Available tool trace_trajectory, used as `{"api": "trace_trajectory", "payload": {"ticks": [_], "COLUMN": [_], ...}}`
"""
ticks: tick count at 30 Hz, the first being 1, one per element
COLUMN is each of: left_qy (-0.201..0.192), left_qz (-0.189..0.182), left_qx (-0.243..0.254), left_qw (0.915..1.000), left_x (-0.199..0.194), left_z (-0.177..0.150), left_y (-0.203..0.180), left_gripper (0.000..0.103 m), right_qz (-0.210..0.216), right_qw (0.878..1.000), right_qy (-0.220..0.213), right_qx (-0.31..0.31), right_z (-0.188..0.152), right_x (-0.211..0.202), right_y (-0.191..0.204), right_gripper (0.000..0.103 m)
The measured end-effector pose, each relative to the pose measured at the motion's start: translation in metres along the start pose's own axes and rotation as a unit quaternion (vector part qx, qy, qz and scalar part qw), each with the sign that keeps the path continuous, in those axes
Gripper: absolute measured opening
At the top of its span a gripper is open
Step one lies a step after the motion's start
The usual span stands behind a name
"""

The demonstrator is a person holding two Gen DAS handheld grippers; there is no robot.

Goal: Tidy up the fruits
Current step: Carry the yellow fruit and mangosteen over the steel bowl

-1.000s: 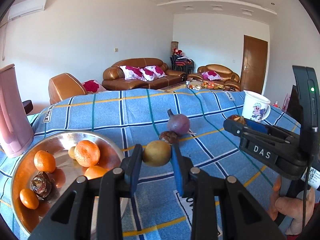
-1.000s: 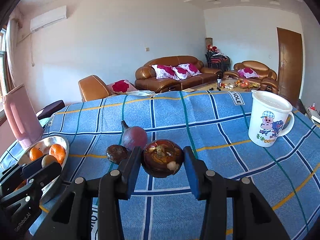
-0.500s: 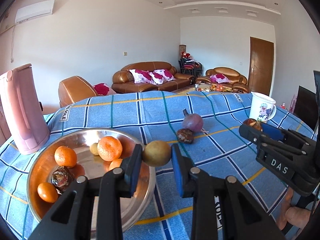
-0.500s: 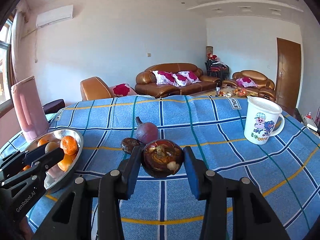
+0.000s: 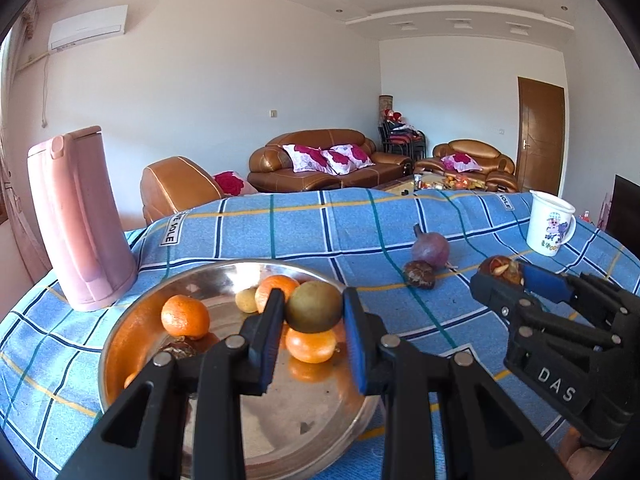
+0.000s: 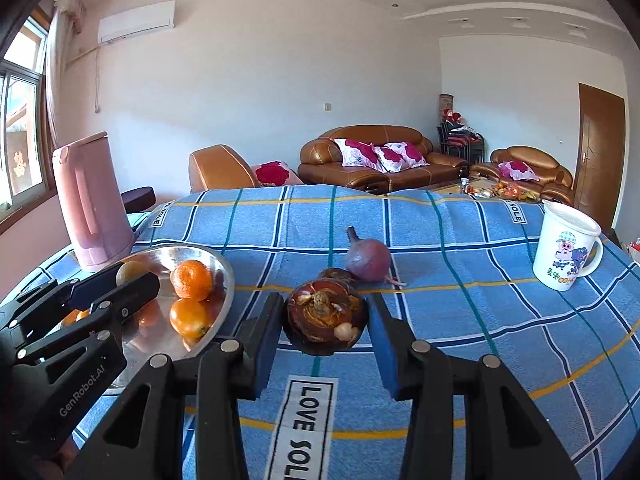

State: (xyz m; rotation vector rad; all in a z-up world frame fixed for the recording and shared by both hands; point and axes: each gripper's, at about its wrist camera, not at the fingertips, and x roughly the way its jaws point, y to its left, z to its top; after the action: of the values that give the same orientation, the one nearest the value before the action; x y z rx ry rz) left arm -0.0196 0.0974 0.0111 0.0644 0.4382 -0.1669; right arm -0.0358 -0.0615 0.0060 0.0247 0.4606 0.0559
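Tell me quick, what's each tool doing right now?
Left tool: closed on a greenish-brown fruit, over the metal bowl.
Right tool: closed on a dark brown fruit.

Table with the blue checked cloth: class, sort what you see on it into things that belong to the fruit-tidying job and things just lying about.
Part of the job:
- metal bowl holding oranges
- greenish fruit in the left gripper
- dark brown fruit in the right gripper
- purple fruit and small brown fruit on the cloth

Just lying about:
- pink kettle
- white mug
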Motion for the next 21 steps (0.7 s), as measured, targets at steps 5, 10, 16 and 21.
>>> {"api": "trace_trajectory", "payload": {"ticks": [5, 10, 16, 21], "left_qy": [0.000, 0.000, 0.001, 0.007], "left_qz": [0.012, 0.025, 0.046, 0.064], "left_qx": [-0.009, -0.022, -0.047, -0.073], "left_qw": [0.9999, 0.9995, 0.9978, 0.9952], "left_x": [0.000, 0.000, 0.002, 0.004], "left_z": [0.001, 0.002, 0.002, 0.000], "left_y": [0.018, 0.039, 0.073, 0.104], "left_gripper": [0.031, 0.031, 0.031, 0.030], "right_qz": [0.016, 0.034, 0.050, 0.072], "right_qw": [1.000, 0.999, 0.998, 0.997], "right_qy": [0.001, 0.003, 0.005, 0.013], "right_qx": [-0.006, -0.017, -0.024, -0.027], "right_z": [0.000, 0.001, 0.002, 0.001], "right_x": [0.004, 0.010, 0.017, 0.022], "right_y": [0.021, 0.043, 0.066, 0.080], "right_gripper": [0.045, 0.045, 0.045, 0.045]}}
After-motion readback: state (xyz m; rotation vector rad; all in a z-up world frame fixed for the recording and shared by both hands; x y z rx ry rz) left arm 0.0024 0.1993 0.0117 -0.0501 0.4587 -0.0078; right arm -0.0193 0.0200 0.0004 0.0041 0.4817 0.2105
